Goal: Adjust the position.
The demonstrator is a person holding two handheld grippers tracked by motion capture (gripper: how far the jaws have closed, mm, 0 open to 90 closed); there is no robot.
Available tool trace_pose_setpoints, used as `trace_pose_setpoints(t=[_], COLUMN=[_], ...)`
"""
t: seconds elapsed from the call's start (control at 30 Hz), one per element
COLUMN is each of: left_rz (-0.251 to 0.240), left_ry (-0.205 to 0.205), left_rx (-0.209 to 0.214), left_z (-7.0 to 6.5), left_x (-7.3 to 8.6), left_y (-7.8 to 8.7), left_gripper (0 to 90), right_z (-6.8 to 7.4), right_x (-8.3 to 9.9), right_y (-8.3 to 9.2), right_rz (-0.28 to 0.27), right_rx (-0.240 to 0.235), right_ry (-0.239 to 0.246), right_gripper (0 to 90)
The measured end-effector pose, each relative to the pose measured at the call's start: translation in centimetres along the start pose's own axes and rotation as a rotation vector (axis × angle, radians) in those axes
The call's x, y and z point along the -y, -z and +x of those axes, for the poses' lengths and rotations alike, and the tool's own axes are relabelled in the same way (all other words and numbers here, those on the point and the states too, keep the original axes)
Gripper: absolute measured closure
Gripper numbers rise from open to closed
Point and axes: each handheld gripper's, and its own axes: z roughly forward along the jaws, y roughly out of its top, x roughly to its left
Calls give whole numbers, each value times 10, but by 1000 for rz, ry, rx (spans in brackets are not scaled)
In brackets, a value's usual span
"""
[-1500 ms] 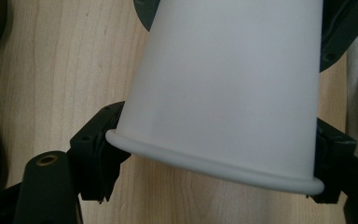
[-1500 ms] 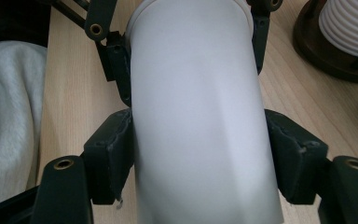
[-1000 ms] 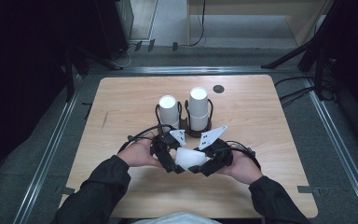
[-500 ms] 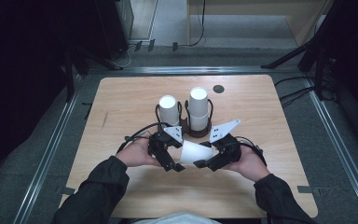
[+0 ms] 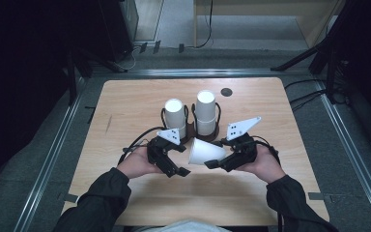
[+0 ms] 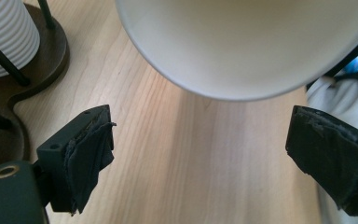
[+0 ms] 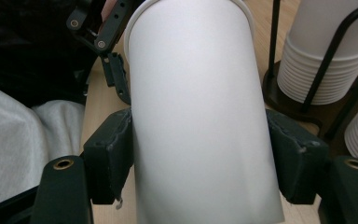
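The wooden table [image 5: 125, 111] carries everything, and the dark cup holder [image 5: 191, 131] near its middle serves as the landmark here. Two stacks of white cups stand upright in the holder's wire frames: the left stack [image 5: 175, 116] and, just beside it, the taller right stack [image 5: 206, 112]. A small dark disc [image 5: 226, 91] lies on the table beyond the holder, towards the far right. On the near side of the holder, just in front of it, a single white paper cup [image 5: 204, 152] lies on its side off the table surface, its wide mouth turned towards the left gripper and its narrower base towards the right one. The right gripper [image 5: 217, 163], near and to the right of the holder, has its two pads pressed against opposite sides of this cup (the right gripper view shows the cup wall [image 7: 200, 116] clamped between them). The left gripper [image 5: 179, 170], near and to the left of the holder, has its jaws spread wide with nothing between them; in the left gripper view the cup's rounded wall [image 6: 247, 46] hangs ahead of the jaws, clear of both pads, with bare table beneath.
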Motion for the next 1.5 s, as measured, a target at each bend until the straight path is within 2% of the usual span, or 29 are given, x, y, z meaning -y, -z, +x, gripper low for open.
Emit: trace_pose_setpoints(t=[0.03, 0.07, 0.1, 0.13, 0.27, 0.33, 0.6, 0.63, 0.67, 0.73, 0.77, 0.83, 1.13, 1.27, 1.37, 1.5], left_rz=[-22, -22, -53, -53, -114, -131, -128, -132, -132, -126, -105, -87, -74, -42, -36, -2], left_ry=[4, 4, 17, 17, 60, 58, 43, 34, 34, 19, -2, -5, -21, -44, -44, -54], left_rx=[3, 3, 8, 8, 39, 52, 69, 72, 72, 78, 63, 61, 37, 1, 2, -10], left_z=[-2, -2, -4, -4, -4, -4, -6, -7, -7, -8, -10, -10, -10, -10, -9, -6], left_x=[0, 0, -1, -1, 0, 0, -1, -1, -1, -1, -1, -1, -3, -3, -4, -7], left_y=[2, 2, 4, 4, 8, 9, 6, 7, 7, 7, 6, 5, 8, 12, 15, 23], left_gripper=[78, 78, 78, 78, 79, 84, 84, 109, 153, 172, 175, 185, 219, 218, 218, 218], right_z=[0, 0, 0, 0, 1, 3, 5, 5, 5, 5, 6, 6, 6, 7, 7, 6], right_x=[-1, -1, -2, -2, -5, -7, -8, -8, -8, -9, -9, -8, -8, -9, -8, -4], right_y=[-2, -2, -4, -4, -9, -12, -19, -20, -21, -21, -22, -24, -25, -27, -27, -27], right_rz=[-1, -1, 7, 7, 15, 14, 28, 27, 28, 31, 38, 50, 57, 59, 69, 94], right_rx=[-16, -16, -27, -27, -54, -62, -82, -82, -84, -88, -92, -89, -80, -59, -42, -17], right_ry=[3, 3, 7, 7, 21, 28, 31, 35, 34, 34, 40, 48, 32, 24, 17, 22], right_gripper=[307, 307, 307, 307, 307, 307, 307, 307, 307, 307, 308, 310, 312, 229, 221, 218])
